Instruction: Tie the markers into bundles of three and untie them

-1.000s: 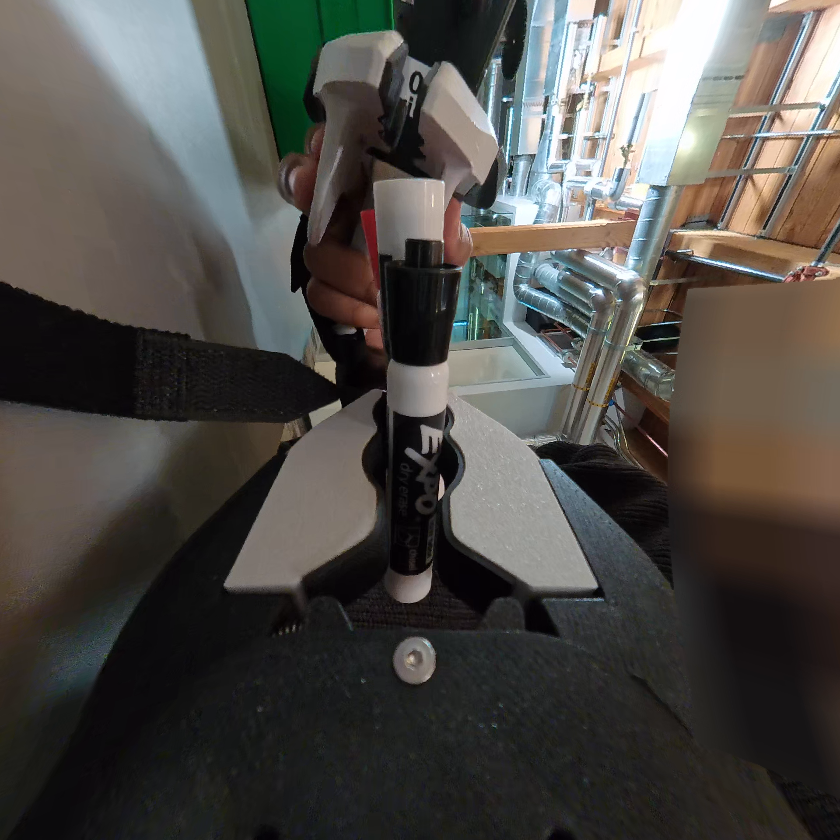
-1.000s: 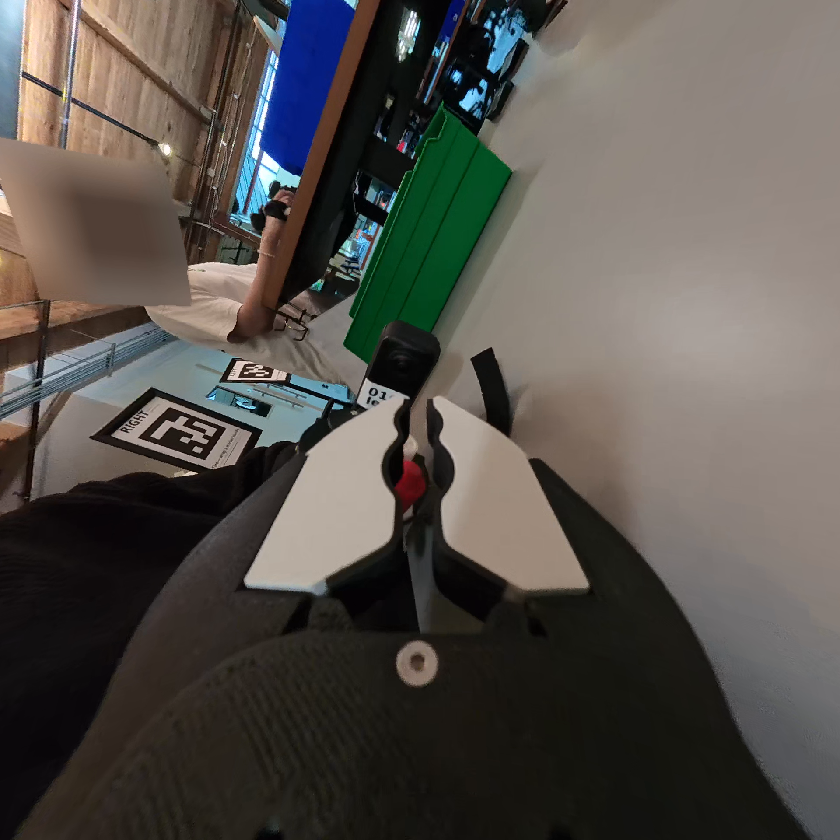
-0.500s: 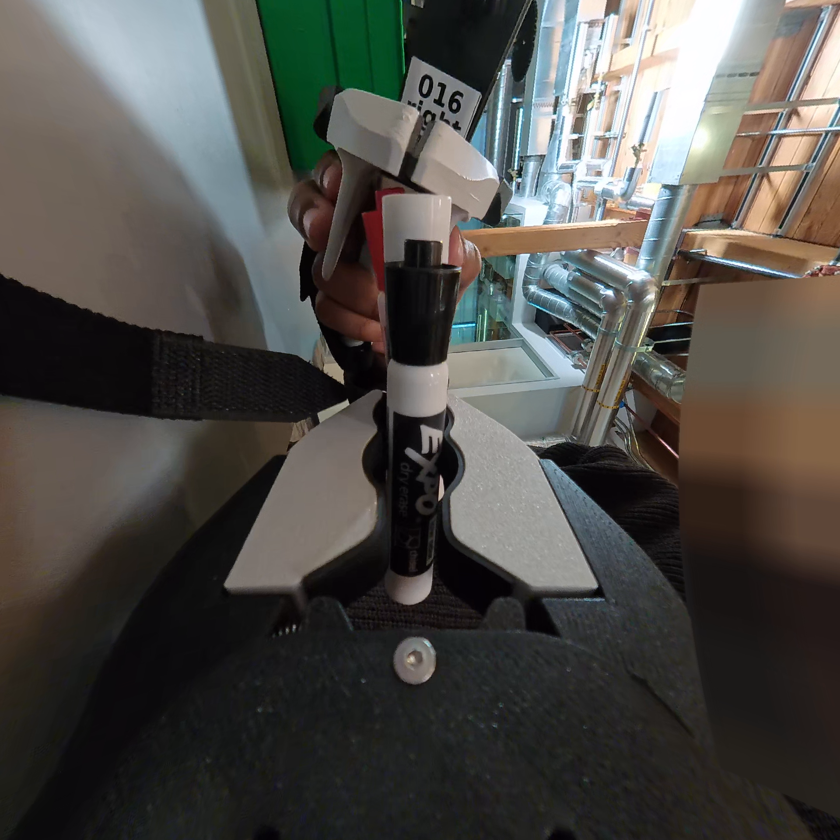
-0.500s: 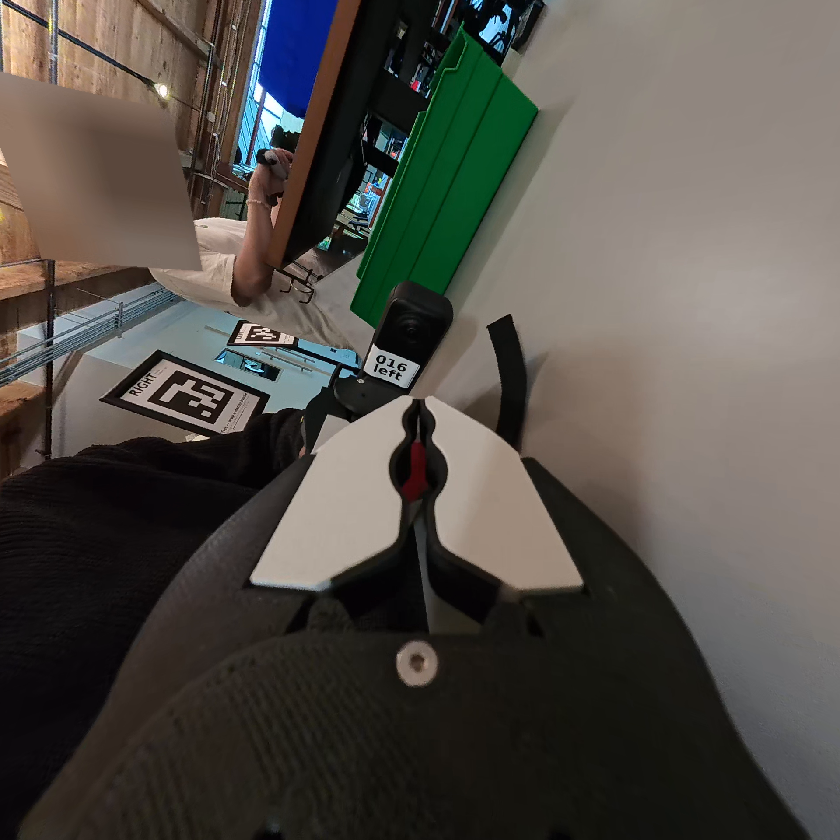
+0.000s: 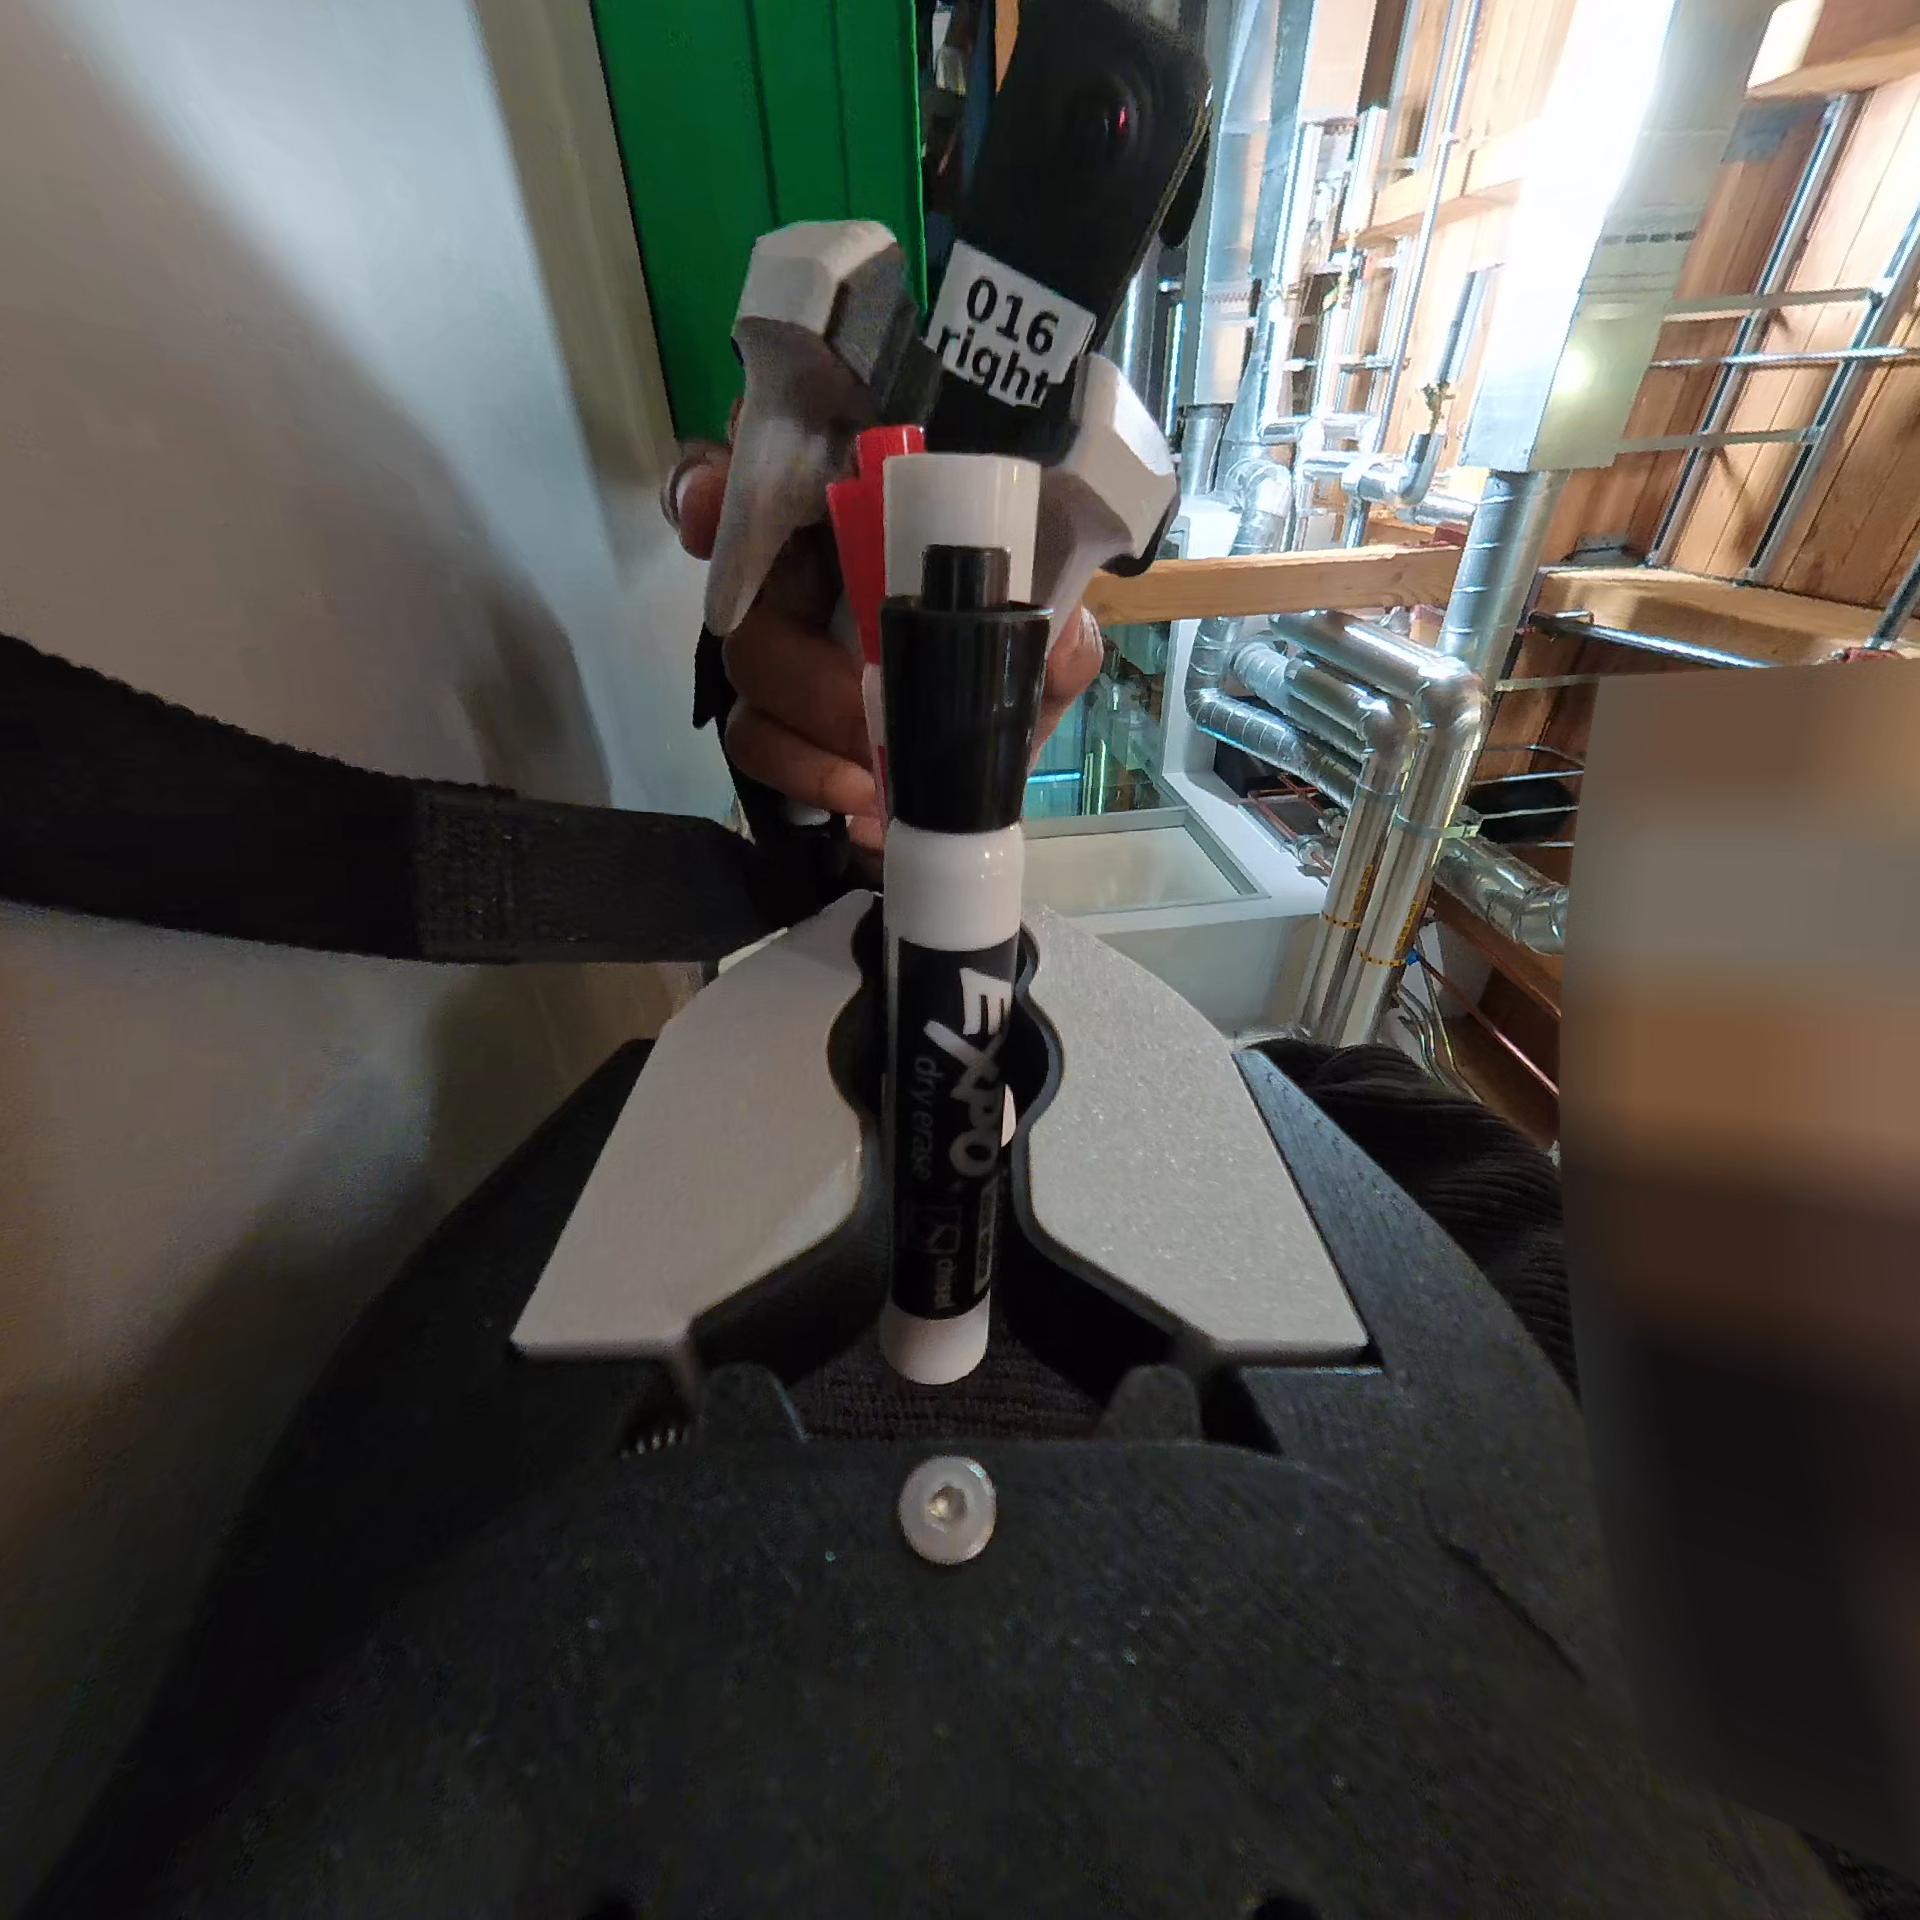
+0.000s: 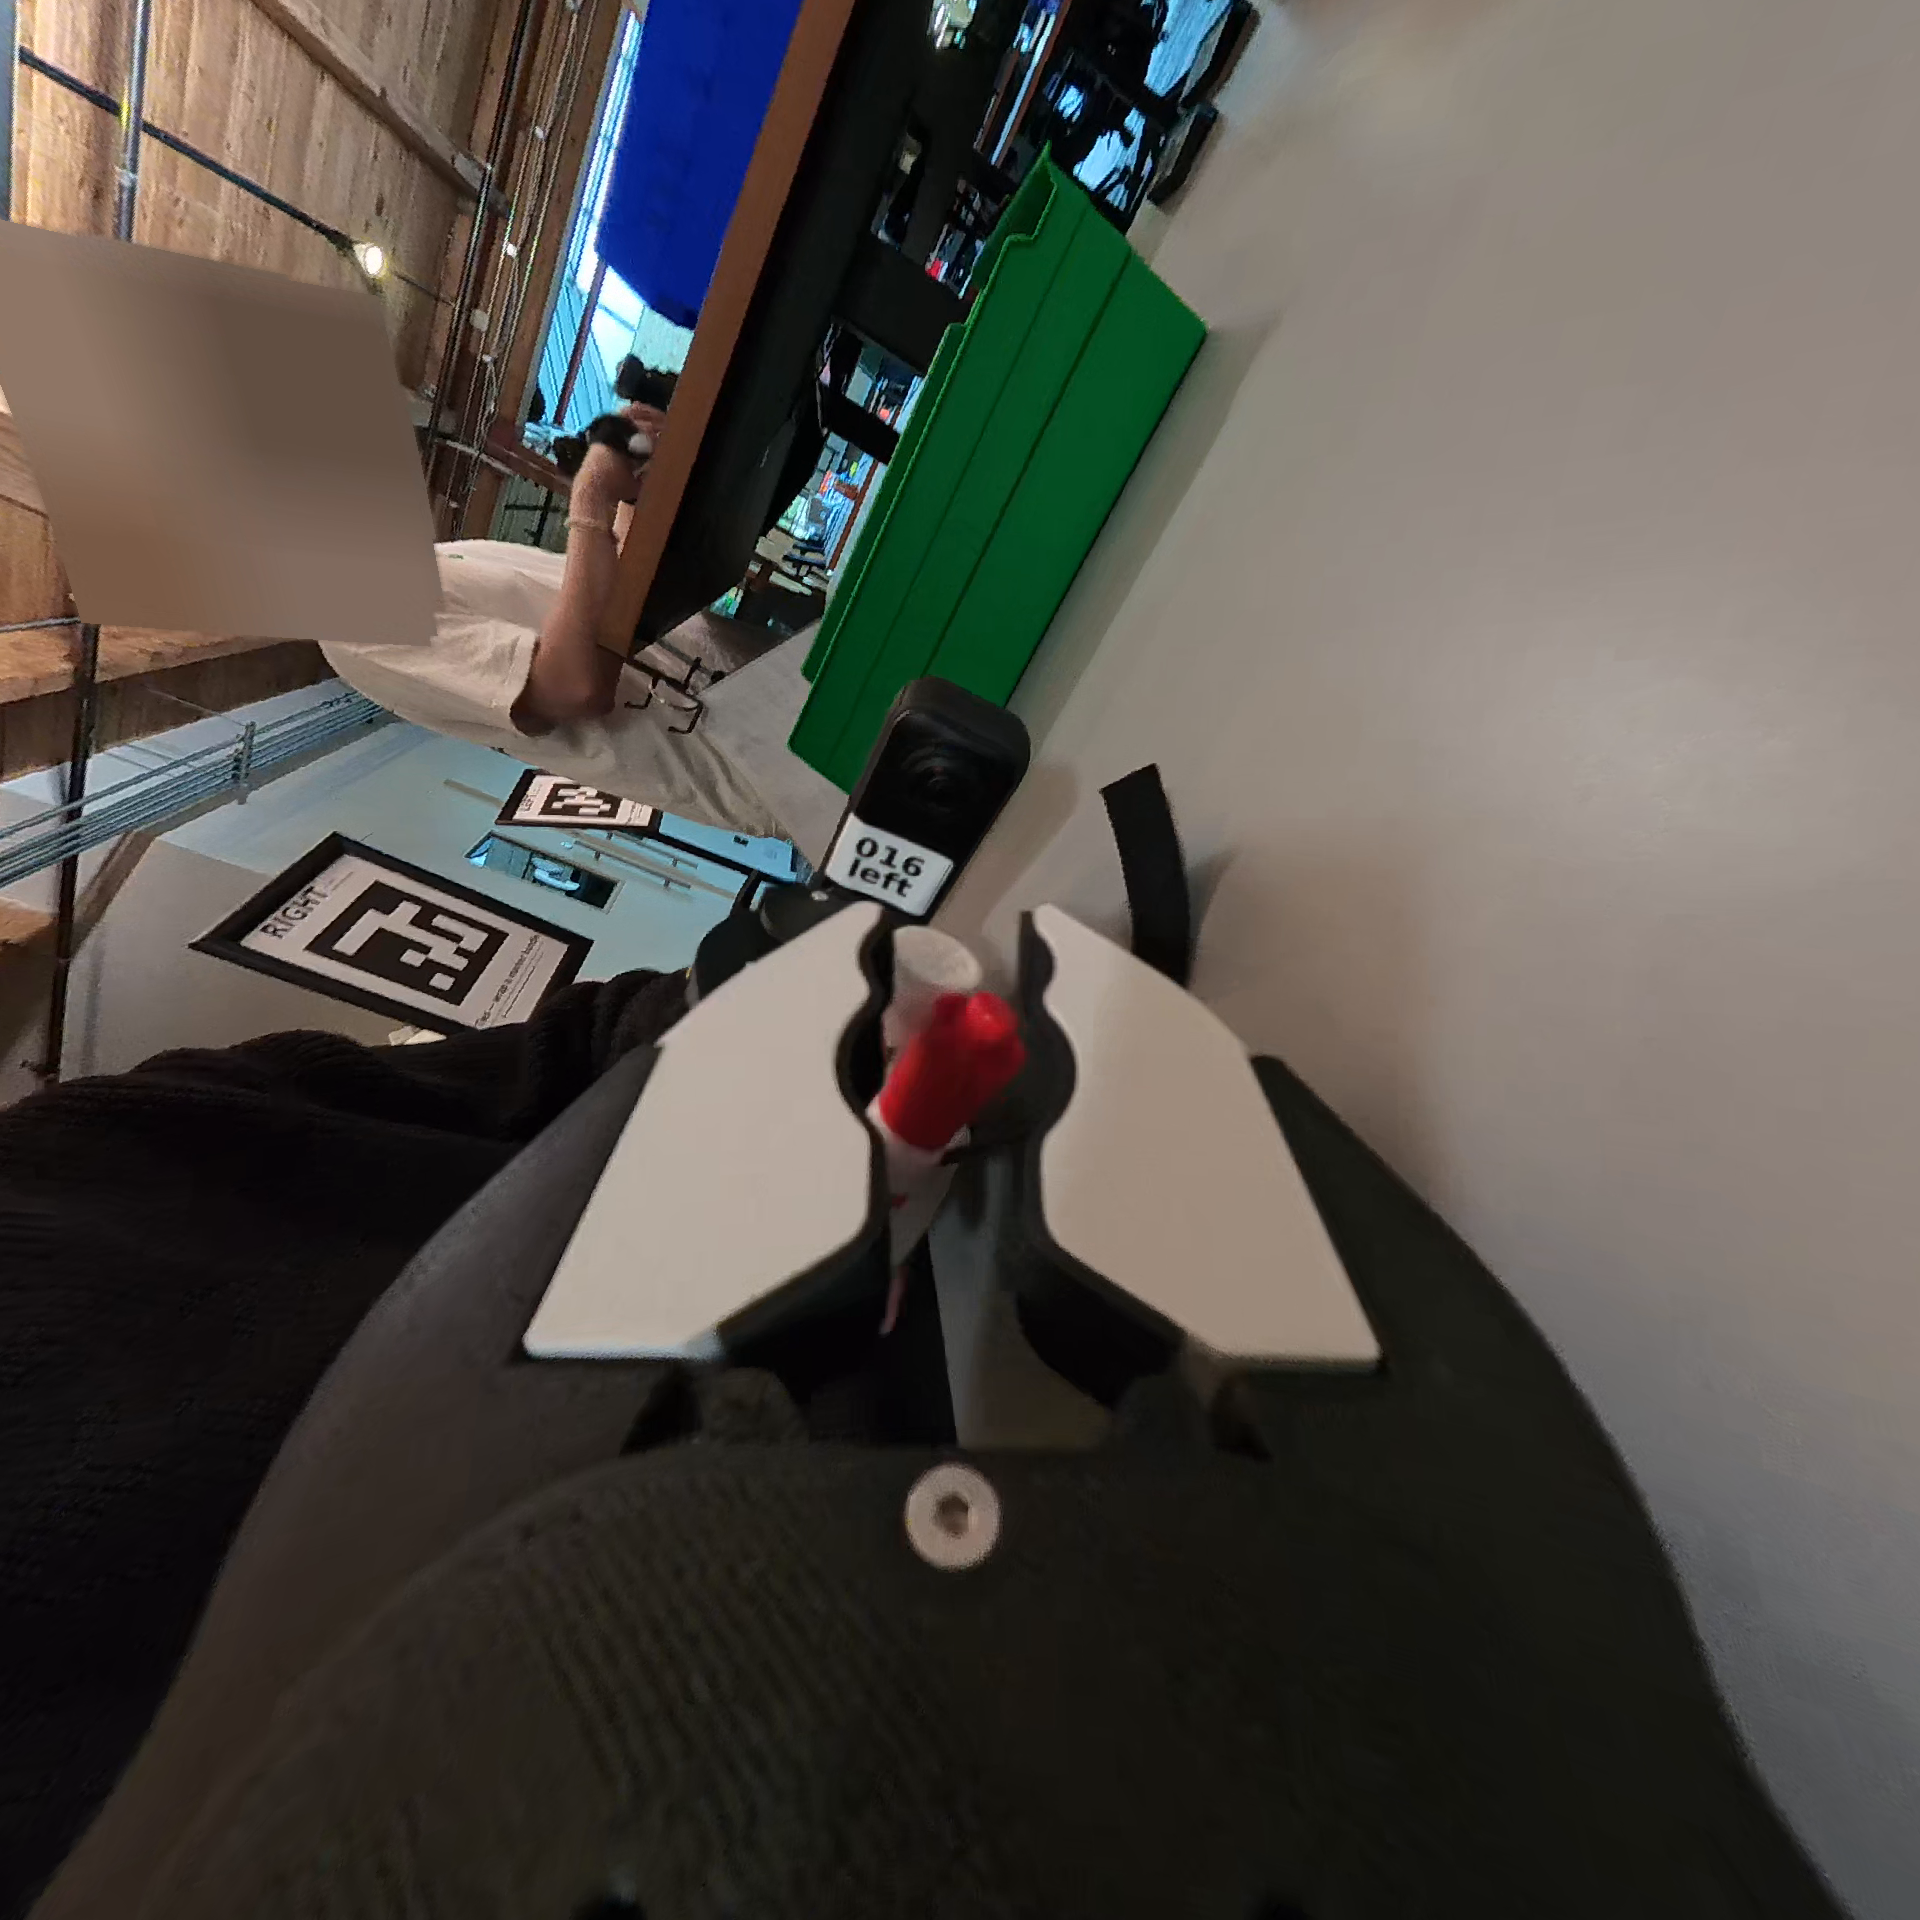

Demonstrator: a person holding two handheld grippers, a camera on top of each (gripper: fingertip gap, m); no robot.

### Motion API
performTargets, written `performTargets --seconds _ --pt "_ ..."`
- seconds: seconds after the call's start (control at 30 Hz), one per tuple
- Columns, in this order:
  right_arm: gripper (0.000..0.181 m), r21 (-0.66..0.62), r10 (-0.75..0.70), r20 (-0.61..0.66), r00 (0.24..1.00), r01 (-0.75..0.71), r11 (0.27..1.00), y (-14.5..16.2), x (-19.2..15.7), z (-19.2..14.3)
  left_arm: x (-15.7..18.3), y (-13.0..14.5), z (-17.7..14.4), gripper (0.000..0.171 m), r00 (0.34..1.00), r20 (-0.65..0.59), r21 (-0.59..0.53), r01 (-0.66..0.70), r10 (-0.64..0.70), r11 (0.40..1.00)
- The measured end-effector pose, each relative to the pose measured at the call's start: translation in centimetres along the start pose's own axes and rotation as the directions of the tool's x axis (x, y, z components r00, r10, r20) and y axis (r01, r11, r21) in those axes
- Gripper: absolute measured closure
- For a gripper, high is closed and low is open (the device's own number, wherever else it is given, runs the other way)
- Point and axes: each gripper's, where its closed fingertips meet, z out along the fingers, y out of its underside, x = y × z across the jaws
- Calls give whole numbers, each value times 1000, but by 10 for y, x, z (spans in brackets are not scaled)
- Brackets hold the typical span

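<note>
While my left gripper [image 5: 951,1049] stays clenched on the black marker [image 5: 951,1039] to keep the markers upright and together, my right gripper [image 6: 951,1049] stands released around the red marker [image 6: 945,1070]; the black strap [image 5: 312,831] trails loose beside them.

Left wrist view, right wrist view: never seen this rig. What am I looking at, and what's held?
There is no robot. A person holds two hand grippers, each with a camera looking along its own white fingers. The left wrist view shows the left gripper shut on a black marker, with a black strap trailing to the left. The right wrist view looks back the other way. There the right gripper has its jaws apart around a red marker and a white marker end. The pale table appears sideways and has a green bin on it.
</note>
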Motion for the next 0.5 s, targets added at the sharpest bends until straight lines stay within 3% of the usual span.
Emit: performTargets --seconds 0.17,0.37,0.5 --pt "145 67 14 -13 1000 -13 998 -11 2 -7 7 -25 -16 152 999 -4 101 -43 44 994" --pt "143 10 -32 -8 999 32 999 1 -4 4 10 -60 -45 152 998 -3 243 -54 57 969" --pt "162 -40 -110 -61 992 108 993 11 -2 12 13 -63 -46 152 997 -15 258 -67 73 964"
